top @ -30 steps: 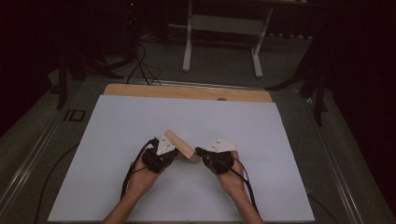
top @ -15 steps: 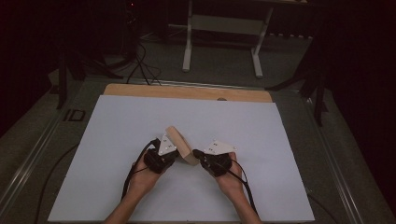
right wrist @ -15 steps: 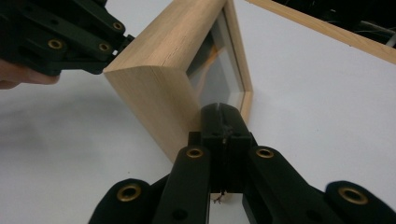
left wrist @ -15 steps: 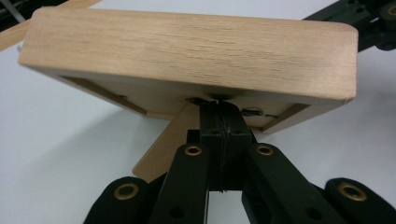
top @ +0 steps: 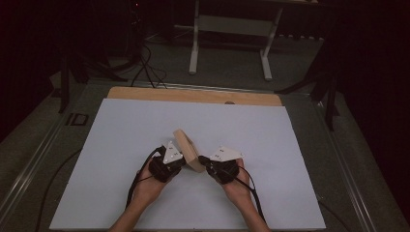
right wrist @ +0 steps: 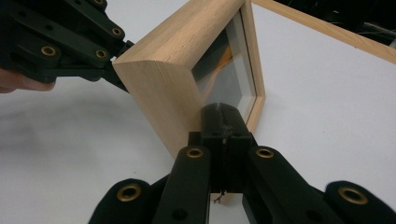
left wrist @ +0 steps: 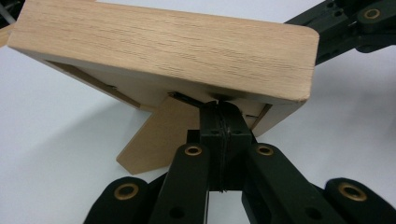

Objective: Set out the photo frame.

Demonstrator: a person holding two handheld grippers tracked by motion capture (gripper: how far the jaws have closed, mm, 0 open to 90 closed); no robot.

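Observation:
A light wooden picture frame (top: 186,147) stands tilted on the white sheet between my two grippers. In the left gripper view its back (left wrist: 163,42) faces me with the wooden prop leg (left wrist: 159,135) folded out. My left gripper (left wrist: 219,105) is shut, its tips touching the frame's back just under the top edge. In the right gripper view the frame's glass front (right wrist: 229,70) faces me. My right gripper (right wrist: 223,109) is shut, its tips resting against the lower front edge. From above, the left gripper (top: 186,163) and the right gripper (top: 202,159) meet the frame from either side.
A white sheet (top: 121,145) covers the table, with a wooden strip (top: 193,95) along its far edge. A white stand (top: 196,43) and cables lie on the dark floor beyond. The person's hands come in from the near edge.
The frame's tilt has shifted slightly between the grippers. Both hands stay where they were, jaws still shut.

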